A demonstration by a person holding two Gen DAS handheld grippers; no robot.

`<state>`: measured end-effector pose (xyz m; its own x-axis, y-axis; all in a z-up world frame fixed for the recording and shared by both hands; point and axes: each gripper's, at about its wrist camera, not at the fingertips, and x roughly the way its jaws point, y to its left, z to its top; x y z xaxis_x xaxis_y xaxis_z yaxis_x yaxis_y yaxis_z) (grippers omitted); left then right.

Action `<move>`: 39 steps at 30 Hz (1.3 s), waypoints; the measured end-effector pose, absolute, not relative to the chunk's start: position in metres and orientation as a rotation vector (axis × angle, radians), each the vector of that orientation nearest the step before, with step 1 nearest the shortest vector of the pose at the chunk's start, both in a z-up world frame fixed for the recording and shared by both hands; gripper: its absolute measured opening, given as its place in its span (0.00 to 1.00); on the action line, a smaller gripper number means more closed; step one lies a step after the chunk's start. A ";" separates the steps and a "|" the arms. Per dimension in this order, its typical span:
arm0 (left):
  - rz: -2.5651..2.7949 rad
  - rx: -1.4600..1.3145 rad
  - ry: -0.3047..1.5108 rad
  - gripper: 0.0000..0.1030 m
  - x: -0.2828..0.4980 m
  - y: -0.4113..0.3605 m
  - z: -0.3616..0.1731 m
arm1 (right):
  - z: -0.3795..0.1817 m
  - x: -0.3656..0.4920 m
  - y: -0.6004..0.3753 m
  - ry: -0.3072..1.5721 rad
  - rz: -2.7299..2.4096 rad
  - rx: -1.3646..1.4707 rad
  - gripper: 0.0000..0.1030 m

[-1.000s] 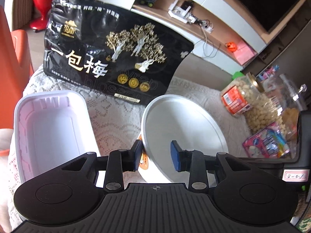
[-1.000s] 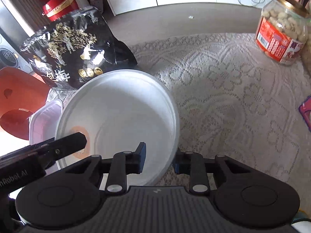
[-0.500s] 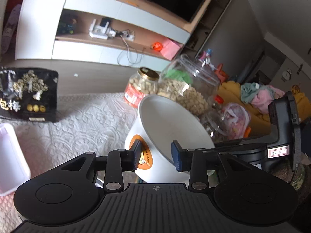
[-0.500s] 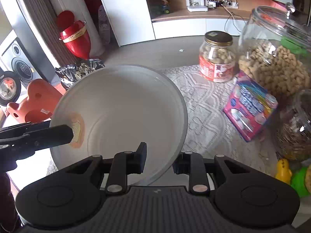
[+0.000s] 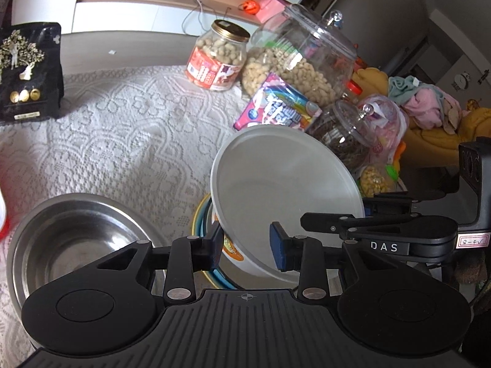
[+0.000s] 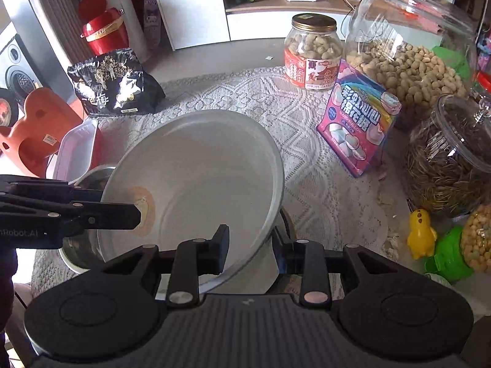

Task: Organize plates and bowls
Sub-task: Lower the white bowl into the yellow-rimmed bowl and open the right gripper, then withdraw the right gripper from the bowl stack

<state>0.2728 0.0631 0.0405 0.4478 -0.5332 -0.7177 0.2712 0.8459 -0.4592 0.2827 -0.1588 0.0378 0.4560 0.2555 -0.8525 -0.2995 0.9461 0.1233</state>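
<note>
A large white bowl (image 5: pixel 285 190) with an orange label is held tilted by both grippers. My left gripper (image 5: pixel 247 247) is shut on its near-left rim. My right gripper (image 6: pixel 251 250) is shut on the opposite rim of the same bowl (image 6: pixel 196 178). The bowl hangs just above a plate with a blue and yellow rim (image 5: pixel 199 214). A steel bowl (image 5: pixel 73 242) sits on the lace cloth to the left; in the right wrist view it (image 6: pixel 89 181) is mostly hidden behind the white bowl. A white rectangular tray (image 6: pixel 76 150) stands further left.
Glass jars of peanuts (image 5: pixel 303 55) and seeds (image 6: pixel 451 159), a small peanut jar (image 5: pixel 218 55), and a pink marshmallow bag (image 6: pixel 359 119) crowd the right side. A black snack bag (image 6: pixel 113 82) lies at the back left. Lace cloth (image 5: pixel 129 132) covers the table.
Both grippers carried the white bowl from the left side, by the tray and black bag, to the right and lowered it over the rimmed plate beside the steel bowl.
</note>
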 end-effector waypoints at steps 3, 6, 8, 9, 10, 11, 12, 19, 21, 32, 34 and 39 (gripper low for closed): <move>-0.507 -0.311 0.995 0.34 0.275 0.064 0.038 | 0.035 0.280 -0.160 1.056 0.362 -0.046 0.37; -0.495 -0.309 0.997 0.34 0.276 0.065 0.036 | 0.038 0.280 -0.162 1.038 0.360 -0.049 0.37; -0.483 -0.294 0.996 0.34 0.275 0.064 0.035 | 0.039 0.280 -0.163 1.022 0.351 -0.069 0.37; -0.478 -0.287 0.995 0.34 0.275 0.063 0.035 | 0.040 0.279 -0.163 1.015 0.345 -0.077 0.37; -0.474 -0.282 0.993 0.34 0.275 0.063 0.035 | 0.040 0.279 -0.164 1.010 0.339 -0.085 0.37; -0.470 -0.281 0.992 0.34 0.275 0.064 0.035 | 0.040 0.279 -0.165 1.008 0.336 -0.088 0.37; -0.466 -0.282 0.989 0.34 0.275 0.064 0.034 | 0.040 0.280 -0.166 1.007 0.332 -0.085 0.37; -0.444 -0.252 0.995 0.34 0.275 0.064 0.033 | 0.040 0.283 -0.174 1.003 0.302 -0.052 0.37; -0.434 -0.227 1.003 0.34 0.275 0.061 0.030 | 0.038 0.284 -0.175 1.003 0.294 -0.044 0.37; -0.426 -0.169 1.036 0.37 0.277 0.055 0.016 | 0.003 0.289 -0.182 1.049 0.229 -0.080 0.37; -0.432 -0.162 1.032 0.37 0.275 0.053 0.017 | -0.002 0.289 -0.181 1.062 0.227 -0.086 0.37; -0.427 -0.161 1.034 0.37 0.276 0.052 0.013 | -0.011 0.289 -0.175 1.075 0.227 -0.107 0.37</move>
